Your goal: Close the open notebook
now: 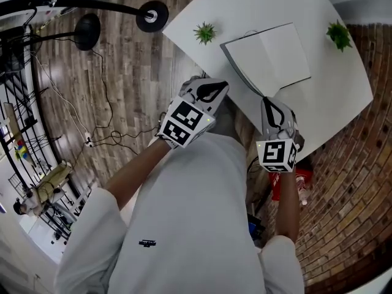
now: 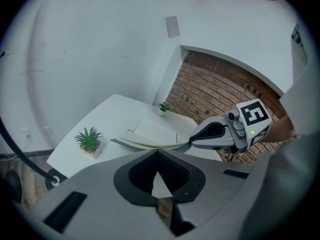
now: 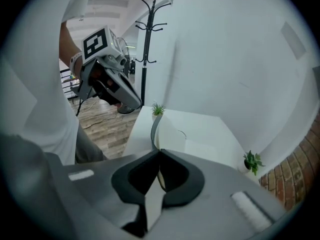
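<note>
1. White tabletop [image 1: 343, 84]: the landmark, mostly bare.
2. Open notebook with grey cover and white pages [image 1: 269, 57] lay flat on the tabletop by its front edge, one corner pointing at the person. Judged light and thin. The cover looked bendy, since it curved up off the tabletop at the gripped corner. Loose pages could flop or crease. Best hold looked like the cover's outer edge, far from the spine, so it can swing over.
3. Right gripper [image 1: 267, 103] sat at the tabletop's front edge, jaws pinched onto the notebook's grey cover corner.
4. Left gripper [image 1: 214, 89] hung just off the tabletop's front-left edge, jaws together with nothing between them, clear of the notebook.
5. Two small green potted plants stood on the tabletop, one at the left edge [image 1: 205, 33] and one at the right edge [image 1: 339, 35].
</note>
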`<state>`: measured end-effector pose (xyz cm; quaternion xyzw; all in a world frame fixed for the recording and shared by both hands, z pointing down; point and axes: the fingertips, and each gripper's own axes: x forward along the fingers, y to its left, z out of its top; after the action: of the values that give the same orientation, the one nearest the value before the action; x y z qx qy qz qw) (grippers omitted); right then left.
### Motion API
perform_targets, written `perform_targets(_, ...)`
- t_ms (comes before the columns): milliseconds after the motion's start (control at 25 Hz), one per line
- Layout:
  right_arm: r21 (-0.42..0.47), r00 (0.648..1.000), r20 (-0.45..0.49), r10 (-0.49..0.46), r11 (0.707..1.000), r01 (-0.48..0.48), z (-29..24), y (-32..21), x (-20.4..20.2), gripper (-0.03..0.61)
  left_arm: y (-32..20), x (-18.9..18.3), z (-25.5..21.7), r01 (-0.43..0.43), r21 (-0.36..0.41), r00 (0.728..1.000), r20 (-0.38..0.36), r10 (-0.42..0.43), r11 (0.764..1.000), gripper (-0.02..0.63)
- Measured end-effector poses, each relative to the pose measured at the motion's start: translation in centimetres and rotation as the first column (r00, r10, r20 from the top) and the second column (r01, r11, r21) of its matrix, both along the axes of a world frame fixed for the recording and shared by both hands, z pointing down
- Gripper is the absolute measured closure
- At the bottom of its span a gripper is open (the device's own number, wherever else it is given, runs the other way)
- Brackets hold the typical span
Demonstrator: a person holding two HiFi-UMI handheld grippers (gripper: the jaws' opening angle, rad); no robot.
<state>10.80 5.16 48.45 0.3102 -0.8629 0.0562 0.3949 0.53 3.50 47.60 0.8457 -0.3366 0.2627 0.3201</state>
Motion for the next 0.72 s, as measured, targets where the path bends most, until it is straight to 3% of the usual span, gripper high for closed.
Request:
perform_targets(320,0.053,0.988,0.016,0.151,0.987,-0.152,-1.4,-2.4,3.3,0.563,-1.7,1.5,-1.0,-0.049,0.028,0.999,0.001,0.049,0.998,0.604)
perform_targets(720,0.101,0.966,0.017,0.257,0.961,-0.257,-1.8,-5.3,7.0,0.563,-2.9,3.6,-0.6,-0.102,0.022,0.995,0.019,0.102,0.995,0.604)
